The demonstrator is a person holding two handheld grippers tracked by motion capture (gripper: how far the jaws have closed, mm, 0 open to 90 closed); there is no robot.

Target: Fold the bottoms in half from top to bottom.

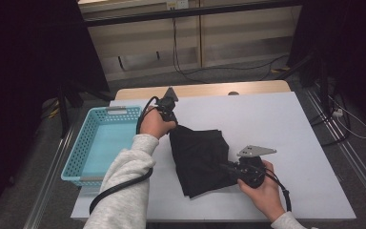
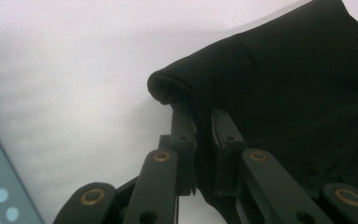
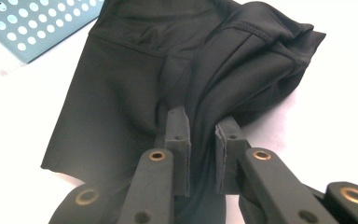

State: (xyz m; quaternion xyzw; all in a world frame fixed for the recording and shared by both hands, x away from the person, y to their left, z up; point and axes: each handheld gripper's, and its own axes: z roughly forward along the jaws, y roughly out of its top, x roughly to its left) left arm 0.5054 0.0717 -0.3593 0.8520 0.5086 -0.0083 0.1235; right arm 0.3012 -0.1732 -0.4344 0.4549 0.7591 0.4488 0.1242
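A black garment [image 1: 198, 160] lies crumpled in the middle of the white table [image 1: 290, 129]. My left gripper [image 1: 171, 125] is at the garment's far left corner and is shut on a rolled fold of the cloth [image 2: 177, 91], which passes between its jaws. My right gripper [image 1: 223, 168] is at the garment's near right edge. It is shut on a bunched ridge of the black fabric [image 3: 200, 116], and the cloth [image 3: 121, 84] spreads out beyond the pads toward the basket.
A light blue perforated basket [image 1: 83, 143] stands at the table's left edge; its corner [image 3: 32, 28] is visible behind the garment. Bare white tabletop stretches to the right of the garment. Cables trail on the floor beyond the table.
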